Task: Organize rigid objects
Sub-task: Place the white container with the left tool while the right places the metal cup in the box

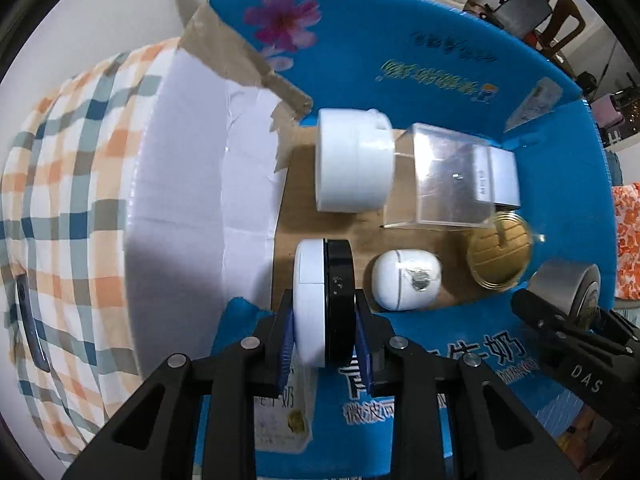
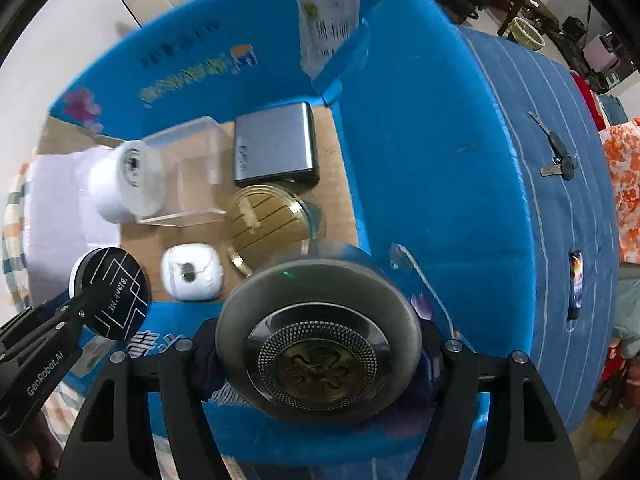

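Observation:
My left gripper [image 1: 324, 314] is shut on a round compact [image 1: 324, 280] with a white base and black lid, held on edge just above the open blue box [image 1: 400, 60]. On the box's brown floor lie a white jar [image 1: 352, 160], a clear plastic cube [image 1: 448, 176], a grey case [image 2: 276, 144], a gold round case [image 1: 500, 256] and a white pod case [image 1: 404, 280]. My right gripper [image 2: 318, 348] is shut on a grey round tin [image 2: 316, 280] with an ornate gold centre, over the box's near right corner. The left gripper [image 2: 86, 300] and its compact [image 2: 114, 292] show at the lower left.
The box's white flap [image 1: 192, 200] folds out to the left over a checked cloth [image 1: 72, 200]. In the right wrist view, a blue striped cloth [image 2: 520, 200] to the right of the box carries keys [image 2: 556, 156]. Furniture and clutter stand beyond.

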The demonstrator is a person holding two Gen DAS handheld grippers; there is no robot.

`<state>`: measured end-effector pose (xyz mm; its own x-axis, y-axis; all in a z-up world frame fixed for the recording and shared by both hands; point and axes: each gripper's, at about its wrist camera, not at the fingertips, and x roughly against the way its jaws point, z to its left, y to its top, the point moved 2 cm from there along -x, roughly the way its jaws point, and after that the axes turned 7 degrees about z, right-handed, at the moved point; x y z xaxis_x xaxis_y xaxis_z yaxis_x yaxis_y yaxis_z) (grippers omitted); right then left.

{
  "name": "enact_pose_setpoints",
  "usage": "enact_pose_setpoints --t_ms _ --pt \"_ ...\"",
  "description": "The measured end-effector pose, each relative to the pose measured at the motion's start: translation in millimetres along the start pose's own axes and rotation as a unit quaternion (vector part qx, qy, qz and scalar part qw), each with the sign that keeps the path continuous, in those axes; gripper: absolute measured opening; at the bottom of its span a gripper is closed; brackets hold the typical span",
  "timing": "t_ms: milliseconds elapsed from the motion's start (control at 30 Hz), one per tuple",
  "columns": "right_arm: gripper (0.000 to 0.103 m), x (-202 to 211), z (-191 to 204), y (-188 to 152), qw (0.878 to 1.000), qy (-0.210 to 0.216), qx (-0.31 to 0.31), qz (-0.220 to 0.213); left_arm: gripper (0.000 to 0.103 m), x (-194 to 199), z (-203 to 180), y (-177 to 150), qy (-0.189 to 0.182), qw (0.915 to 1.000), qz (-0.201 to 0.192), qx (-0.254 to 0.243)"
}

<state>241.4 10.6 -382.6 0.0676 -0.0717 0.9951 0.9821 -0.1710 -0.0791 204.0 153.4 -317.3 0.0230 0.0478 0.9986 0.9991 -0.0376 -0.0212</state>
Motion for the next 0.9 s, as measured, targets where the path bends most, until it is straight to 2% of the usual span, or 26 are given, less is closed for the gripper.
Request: enact_pose_setpoints --t_ms 233,333,500,567,633,900 --pt "0.075 -11.1 2.1 9.3 1.0 -0.009 0.008 0.026 0.027 -0.2 4.1 -1.9 -0.005 0.9998 0.015 0.01" --pt "0.086 -8.3 3.9 8.8 1.0 -0.004 0.005 0.023 0.029 0.5 5.4 -4.2 -0.003 0.9997 0.023 0.01" --pt "0.089 7.4 9.8 1.7 1.0 -0.007 0.021 0.011 0.053 19.5 10.4 -13.4 0.004 0.9999 0.006 0.016" --pt "0.092 16.4 13.1 -4.6 1.0 -0.005 0.026 0.001 0.085 31.1 8.9 -19.3 0.002 0.9998 -0.008 0.016" --pt "0.094 28.4 15.5 -13.7 0.999 0.0 0.029 -0.017 0.096 42.4 7.4 -27.3 0.002 0.9997 -0.02 0.012" --pt "0.094 93.8 24.5 -59.1 0.995 0.016 0.049 -0.084 0.098 110.2 2.4 -54.6 -0.004 0.997 -0.077 0.0"
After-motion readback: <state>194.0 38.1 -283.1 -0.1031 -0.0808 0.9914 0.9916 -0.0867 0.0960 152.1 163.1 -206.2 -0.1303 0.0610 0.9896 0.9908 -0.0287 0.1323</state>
